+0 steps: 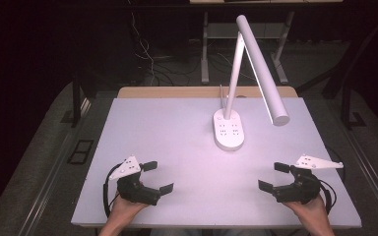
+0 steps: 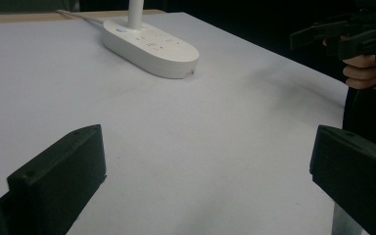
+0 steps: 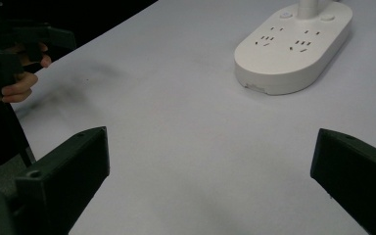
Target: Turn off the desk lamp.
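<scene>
Lamp [image 1: 229, 129] stands mid-surface [image 1: 177, 137] toward the far edge, well apart from both hand-held grippers, left [image 1: 157, 178] and right [image 1: 273, 177], open near the front corners.

We see lit lamp [image 1: 256, 64] as main light source; table [image 1: 177, 142] glows bright, faintly violet, washed out between our jaws and lamp base [image 1: 229, 130]. Room behind dark, grainy. Soft grey shadow smudges ahead of jaws in gripper views. Jaws near lens blurred; overall sharpness low.
</scene>
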### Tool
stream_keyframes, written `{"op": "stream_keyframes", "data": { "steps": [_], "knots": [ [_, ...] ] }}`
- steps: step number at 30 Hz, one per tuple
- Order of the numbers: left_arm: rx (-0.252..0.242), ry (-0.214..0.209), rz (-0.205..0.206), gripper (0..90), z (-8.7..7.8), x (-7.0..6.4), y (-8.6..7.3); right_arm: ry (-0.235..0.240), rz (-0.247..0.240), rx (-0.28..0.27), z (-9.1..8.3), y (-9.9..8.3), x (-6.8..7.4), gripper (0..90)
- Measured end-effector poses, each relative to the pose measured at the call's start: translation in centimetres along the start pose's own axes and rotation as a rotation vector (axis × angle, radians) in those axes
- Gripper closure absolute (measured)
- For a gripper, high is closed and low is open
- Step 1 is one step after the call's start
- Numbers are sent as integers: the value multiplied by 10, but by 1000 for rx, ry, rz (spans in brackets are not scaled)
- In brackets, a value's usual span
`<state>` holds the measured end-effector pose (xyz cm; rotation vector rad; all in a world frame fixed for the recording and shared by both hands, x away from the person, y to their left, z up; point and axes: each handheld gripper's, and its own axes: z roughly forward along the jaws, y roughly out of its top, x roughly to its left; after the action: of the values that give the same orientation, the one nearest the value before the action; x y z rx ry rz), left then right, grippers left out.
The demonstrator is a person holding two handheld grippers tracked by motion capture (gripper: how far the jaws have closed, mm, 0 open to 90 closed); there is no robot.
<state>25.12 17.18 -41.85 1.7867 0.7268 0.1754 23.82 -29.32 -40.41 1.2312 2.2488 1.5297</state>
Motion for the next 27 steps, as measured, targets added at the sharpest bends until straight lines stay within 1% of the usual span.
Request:
{"op": "stream_keyframes", "data": {
  "steps": [4, 9, 10, 13, 15, 18, 19, 20, 22, 25, 27],
  "knots": [
    [0, 1, -2, 0, 0, 1, 0, 5, 17, 11, -1, 0, -1, 10],
    [1, -1, -5, 0, 0, 0, -1, 10, 25, 22, 0, 2, -2, 10],
    [2, -1, -5, 0, 0, 0, -1, 15, 31, 36, 0, 2, -1, 10],
    [2, -1, -5, 0, 0, 0, -1, 17, 26, 43, 1, 3, -1, 10],
    [1, 0, -4, 0, 0, 0, -1, 19, 36, 55, 2, 5, 1, 11],
    [-1, 4, -5, 0, -1, 0, -1, 17, 29, 58, 2, 6, 0, 11],
    [-1, 4, -6, 0, -1, 0, -1, 16, 37, 64, 2, 7, 1, 10],
    [-1, 4, -6, 0, -1, 0, -1, 17, 32, 61, 3, 8, 0, 11],
    [-1, 3, -6, 0, -1, 1, -1, 20, 35, 66, 2, 11, 1, 10],
    [-1, 4, -6, 0, -1, 1, -1, 34, 37, 69, 3, 16, 0, 11],
    [0, 5, -5, 0, -1, 0, -1, 39, 36, 82, 3, 20, -1, 10]
  ]
}}
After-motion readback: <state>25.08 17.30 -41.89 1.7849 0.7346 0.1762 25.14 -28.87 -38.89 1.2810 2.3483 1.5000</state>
